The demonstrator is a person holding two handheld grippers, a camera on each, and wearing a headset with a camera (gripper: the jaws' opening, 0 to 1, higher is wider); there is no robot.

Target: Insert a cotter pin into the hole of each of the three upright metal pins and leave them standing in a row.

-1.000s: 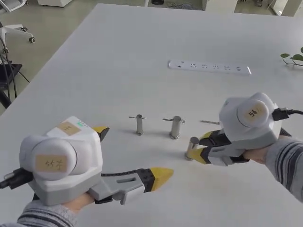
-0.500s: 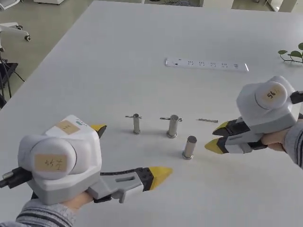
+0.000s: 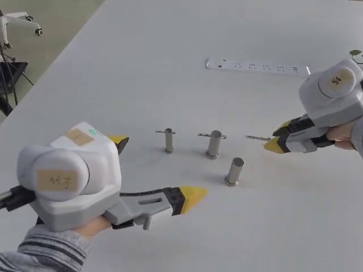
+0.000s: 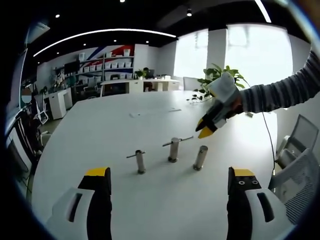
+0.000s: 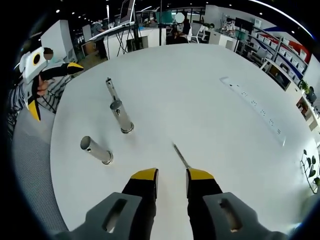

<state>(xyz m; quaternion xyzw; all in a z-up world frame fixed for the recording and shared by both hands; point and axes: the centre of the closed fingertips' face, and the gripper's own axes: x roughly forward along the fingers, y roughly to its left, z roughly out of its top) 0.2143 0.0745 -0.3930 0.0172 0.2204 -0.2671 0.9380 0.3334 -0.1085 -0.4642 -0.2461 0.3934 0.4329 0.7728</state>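
Three steel pins stand on the white table (image 3: pixel 142 73). The left pin (image 3: pixel 169 140) and the middle pin (image 3: pixel 214 144) each carry a cotter pin through the top. The right pin (image 3: pixel 233 171) stands nearer to me, out of line, with nothing through it. A loose cotter pin (image 3: pixel 258 137) lies flat on the table. My right gripper (image 3: pixel 279 136) is open, its yellow tips just short of that cotter pin (image 5: pixel 181 156), which points into the narrow gap of the gripper (image 5: pixel 172 175). My left gripper (image 3: pixel 156 168) is wide open and holds nothing, well short of the pins (image 4: pixel 173 149).
A white power strip (image 3: pixel 258 67) lies far across the table. A potted plant (image 3: pixel 356 54) shows at the right edge. The table's left edge (image 3: pixel 51 73) drops to the floor. Bare tabletop lies in front of the pins.
My right gripper has drawn away from the bare pin and gone right and farther out, up to the loose cotter pin. The left gripper has stayed put.
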